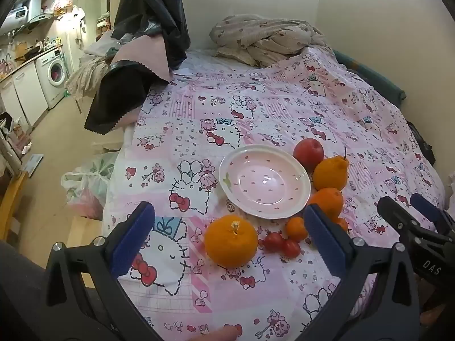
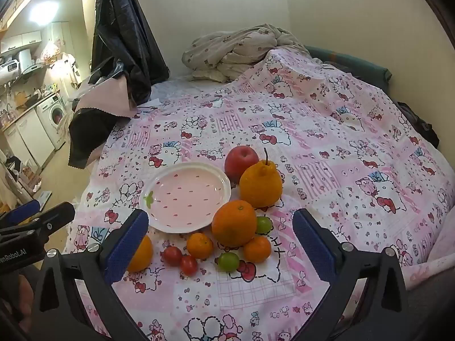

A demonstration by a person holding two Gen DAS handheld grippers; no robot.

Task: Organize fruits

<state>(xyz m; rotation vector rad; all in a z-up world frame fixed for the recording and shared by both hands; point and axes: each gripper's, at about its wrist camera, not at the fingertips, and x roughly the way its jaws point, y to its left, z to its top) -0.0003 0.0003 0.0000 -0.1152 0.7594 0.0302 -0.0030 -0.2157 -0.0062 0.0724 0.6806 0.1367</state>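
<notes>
Bed edge: the pink patterned bedspread [image 1: 284, 108] drops off on the left to bare floor, where a plastic bag [image 1: 85, 187] sits close to the side.
Open room: plain cloth lies clear beyond the plate and to the right of the fruit.
Left gripper [image 1: 231, 236]: tilted down over the near cloth, tongs spread wide, nothing between the pads.
Right gripper [image 2: 220, 240]: tilted down likewise, tongs spread wide and empty, beside the left one.
Plate [image 2: 187, 196]: pink, empty, flat on the bedspread.
Fruit: apple [image 2: 241, 161] and stemmed knobbly orange [image 2: 261, 186] behind the plate's right side; a round orange [image 2: 233, 223] touches its near rim; two small mandarins [image 2: 200, 245], two cherry tomatoes [image 2: 180, 259] and two green fruits [image 2: 228, 261] lie nearer.
Lone orange [image 1: 231, 241]: apart, in front of the plate, below the left gripper.
In the way: the right gripper's left finger hides part of the lone orange.
Far end: a crumpled blanket [image 2: 236, 51] and a dark hanging sheet [image 2: 125, 34].
</notes>
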